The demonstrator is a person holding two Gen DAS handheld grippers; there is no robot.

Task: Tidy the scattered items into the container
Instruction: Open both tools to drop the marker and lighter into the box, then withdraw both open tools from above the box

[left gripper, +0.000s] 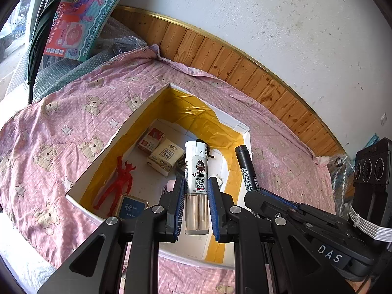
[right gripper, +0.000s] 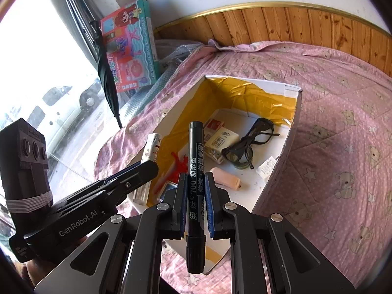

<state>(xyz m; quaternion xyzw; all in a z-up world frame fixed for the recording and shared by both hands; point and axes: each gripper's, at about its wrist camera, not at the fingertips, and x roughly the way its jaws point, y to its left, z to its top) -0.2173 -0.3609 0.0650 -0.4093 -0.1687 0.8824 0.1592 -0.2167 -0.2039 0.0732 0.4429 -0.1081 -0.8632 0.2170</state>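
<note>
A white lighter [left gripper: 196, 171] with a clear tank stands between the pads of my left gripper [left gripper: 196, 183], which is shut on it above the white box [left gripper: 115, 137] lined with yellow tape. My right gripper [right gripper: 194, 180] is shut on a black marker [right gripper: 194, 171], held over the box's [right gripper: 286, 147] near corner. From the left wrist view the marker [left gripper: 246, 165] and the right gripper show at the right. The right wrist view catches the lighter [right gripper: 150, 150] and the left gripper at the left. Inside the box lie a red figure [left gripper: 115, 183], tissue packs [left gripper: 165, 155], black glasses [right gripper: 247, 144] and a pink roll [right gripper: 226, 177].
The box sits on a pink bear-print quilt [right gripper: 343, 134] over a bed with a wooden headboard [right gripper: 306, 22]. A toy carton [right gripper: 129, 44], a folded black umbrella [right gripper: 107, 78] and bubble wrap stand at the bed's far left by a window.
</note>
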